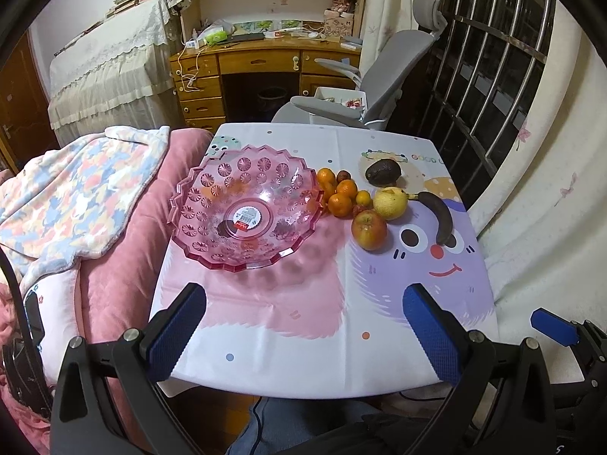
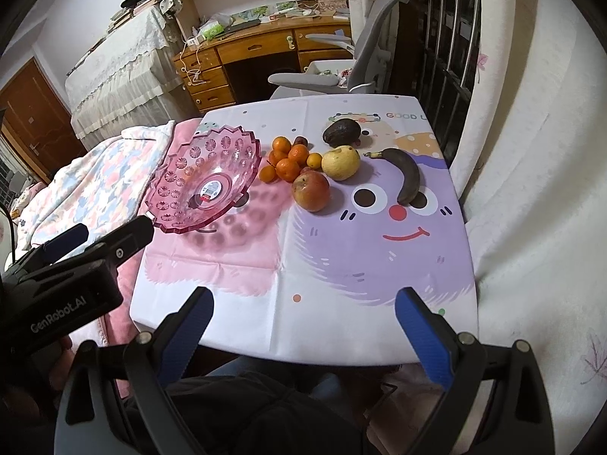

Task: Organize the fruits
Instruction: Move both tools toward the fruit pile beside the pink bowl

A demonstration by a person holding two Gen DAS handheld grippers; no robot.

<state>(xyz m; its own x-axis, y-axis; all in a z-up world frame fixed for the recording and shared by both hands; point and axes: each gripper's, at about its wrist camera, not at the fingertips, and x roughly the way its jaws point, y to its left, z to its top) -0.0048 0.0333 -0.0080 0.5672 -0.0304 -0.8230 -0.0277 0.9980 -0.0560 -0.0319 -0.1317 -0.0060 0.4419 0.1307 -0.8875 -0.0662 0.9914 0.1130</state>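
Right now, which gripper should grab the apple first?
Probably the right gripper: it is open and empty, and the apple lies almost straight ahead of it. The left gripper, also open, faces the pink bowl instead.

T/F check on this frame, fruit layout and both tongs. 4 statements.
1. The pink bowl already holds fruit. False: it is empty, with only a sticker on its base.
2. The banana is dark-skinned and lies to the right of the pear. True.
3. The left tongs grip the apple. False: they are open and empty, near the table edge.
4. The right tongs are open, holding nothing. True.
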